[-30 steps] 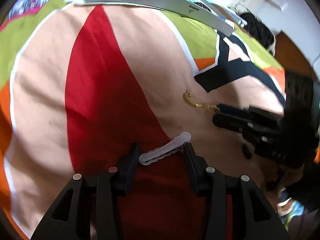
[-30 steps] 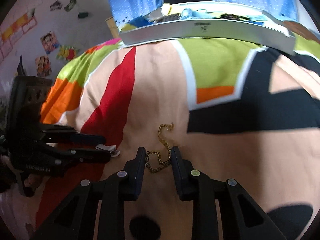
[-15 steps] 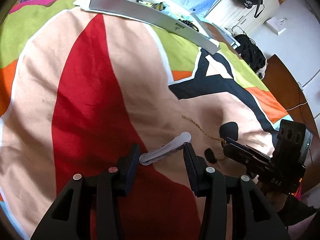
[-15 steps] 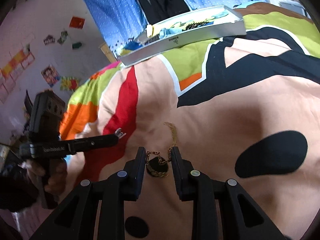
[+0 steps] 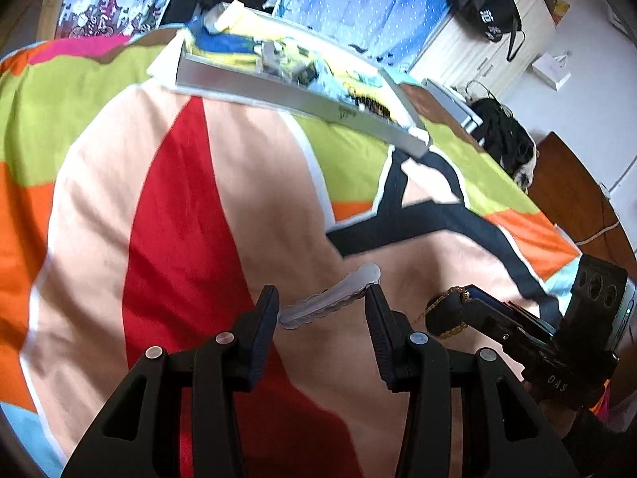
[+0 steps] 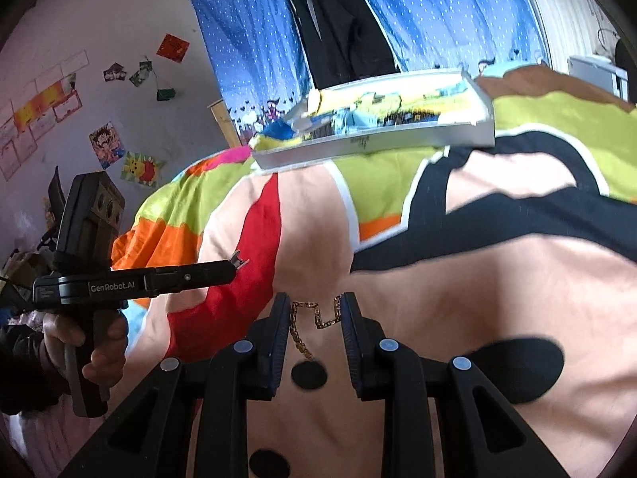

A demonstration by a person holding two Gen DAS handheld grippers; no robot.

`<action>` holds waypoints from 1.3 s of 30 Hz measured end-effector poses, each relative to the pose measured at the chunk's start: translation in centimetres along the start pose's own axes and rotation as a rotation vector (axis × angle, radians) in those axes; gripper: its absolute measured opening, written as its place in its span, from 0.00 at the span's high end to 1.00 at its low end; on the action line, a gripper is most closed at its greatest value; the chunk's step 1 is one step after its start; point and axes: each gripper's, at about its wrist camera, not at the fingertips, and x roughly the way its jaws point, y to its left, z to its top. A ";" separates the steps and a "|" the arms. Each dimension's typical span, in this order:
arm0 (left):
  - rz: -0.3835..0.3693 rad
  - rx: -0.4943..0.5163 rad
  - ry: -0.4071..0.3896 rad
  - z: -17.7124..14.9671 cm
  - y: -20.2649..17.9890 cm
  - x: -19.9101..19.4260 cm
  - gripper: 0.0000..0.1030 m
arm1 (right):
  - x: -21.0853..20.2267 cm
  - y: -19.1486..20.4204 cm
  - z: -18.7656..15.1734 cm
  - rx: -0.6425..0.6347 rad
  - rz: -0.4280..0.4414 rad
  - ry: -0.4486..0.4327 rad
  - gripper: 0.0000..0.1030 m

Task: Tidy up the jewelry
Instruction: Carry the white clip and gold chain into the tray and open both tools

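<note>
- The left gripper (image 5: 321, 304) holds a pale wavy hair clip (image 5: 330, 296) between its two fingers, up above the bed cover (image 5: 239, 183).
- The right gripper (image 6: 315, 314) pinches a gold chain (image 6: 314, 316). The chain hangs between its fingers, off the cover.
- A hand (image 6: 85, 342) holds the left gripper's handle.
- Far back on the cover sits a white tray (image 5: 286, 93) with small bright things in it.
- Behind the tray hangs a blue dotted curtain (image 6: 438, 12).
</note>
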 end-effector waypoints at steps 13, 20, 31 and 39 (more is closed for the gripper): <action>0.054 -0.013 -0.187 13.7 1.2 0.4 0.62 | 2.2 -1.5 13.9 -0.160 0.012 -0.169 0.76; 0.218 -0.083 -0.250 19.4 4.4 3.3 0.62 | 8.4 -2.8 19.8 -0.187 -0.013 -0.200 0.76; 0.335 -0.046 -0.167 19.8 6.3 8.6 0.62 | 15.4 -4.9 18.1 -0.168 -0.081 -0.129 0.76; 0.353 -0.071 -0.144 19.6 6.4 9.0 0.61 | 15.9 -5.5 17.4 -0.167 -0.127 -0.100 0.74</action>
